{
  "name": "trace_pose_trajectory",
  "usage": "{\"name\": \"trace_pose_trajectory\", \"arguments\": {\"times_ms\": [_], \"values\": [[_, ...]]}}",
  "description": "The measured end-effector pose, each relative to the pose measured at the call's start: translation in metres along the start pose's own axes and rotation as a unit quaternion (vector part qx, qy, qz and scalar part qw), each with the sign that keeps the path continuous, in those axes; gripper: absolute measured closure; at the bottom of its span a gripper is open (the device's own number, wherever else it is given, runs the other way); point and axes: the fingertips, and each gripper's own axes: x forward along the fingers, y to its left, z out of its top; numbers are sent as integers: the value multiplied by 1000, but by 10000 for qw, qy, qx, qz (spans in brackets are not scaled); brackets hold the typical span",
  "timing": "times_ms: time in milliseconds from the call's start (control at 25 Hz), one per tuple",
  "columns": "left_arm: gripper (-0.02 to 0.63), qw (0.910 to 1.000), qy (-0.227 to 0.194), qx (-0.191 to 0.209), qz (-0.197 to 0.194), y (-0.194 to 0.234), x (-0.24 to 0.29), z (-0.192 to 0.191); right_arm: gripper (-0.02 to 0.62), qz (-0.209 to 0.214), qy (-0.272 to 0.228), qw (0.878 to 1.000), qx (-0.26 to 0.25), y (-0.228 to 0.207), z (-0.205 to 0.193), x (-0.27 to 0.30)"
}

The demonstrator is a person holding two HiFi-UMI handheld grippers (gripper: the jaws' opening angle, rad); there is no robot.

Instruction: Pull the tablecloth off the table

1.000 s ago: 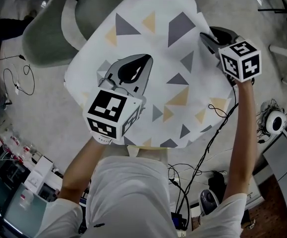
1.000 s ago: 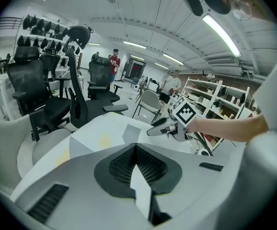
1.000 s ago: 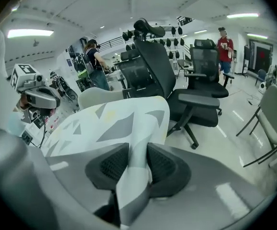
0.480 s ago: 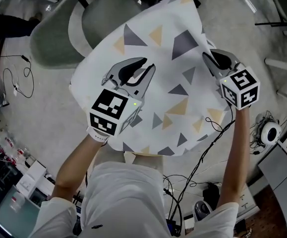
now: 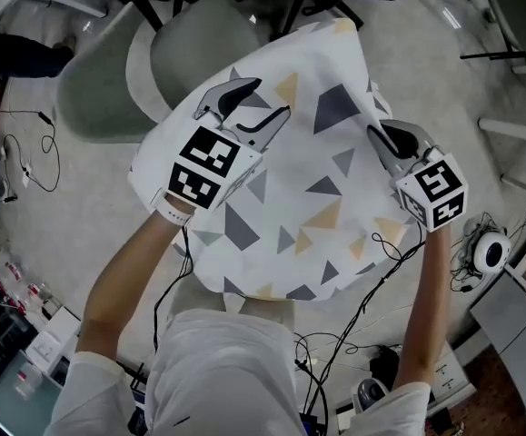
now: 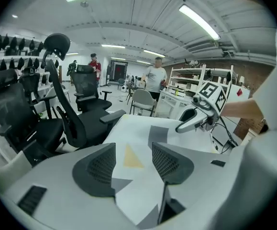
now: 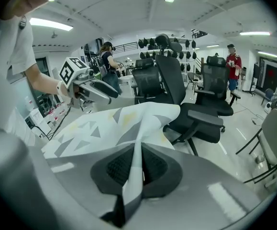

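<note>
**Right tongs pinch the tablecloth, left tongs stand open**

We hold 2 tongs over the white tablecloth (image 5: 290, 198), which is printed with grey and yellow triangles. The right tongs (image 5: 382, 134) have just been closing. Their pads now press together on a raised fold at the cloth's edge. The fold runs up between the 2 jaws and out past their tips, so the cloth rises into a ridge there.

The left tongs (image 5: 269, 98) have just been opening. Their jaws stand well apart over the cloth, with a yellow triangle showing in the gap, and neither pad presses on it.

The cloth spreads from under the left tongs across to the right tongs and back toward our body, and it drapes down at every edge that shows. A grey chair (image 5: 190, 39) stands beyond the left tongs, partly under the cloth's far edge. Black office chairs (image 7: 195, 104) stand beyond the tips of the right tongs. Cables (image 5: 372, 280) trail behind the right tongs, beside the cloth's near edge.
</note>
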Motion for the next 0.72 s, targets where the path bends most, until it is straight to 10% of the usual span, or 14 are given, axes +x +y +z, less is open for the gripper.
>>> {"name": "trace_pose_trajectory", "arguments": {"times_ms": [720], "values": [[321,9913,799,1022,-216,50,62,-15,565,-169,5,9999,2,2,3,-2]]}}
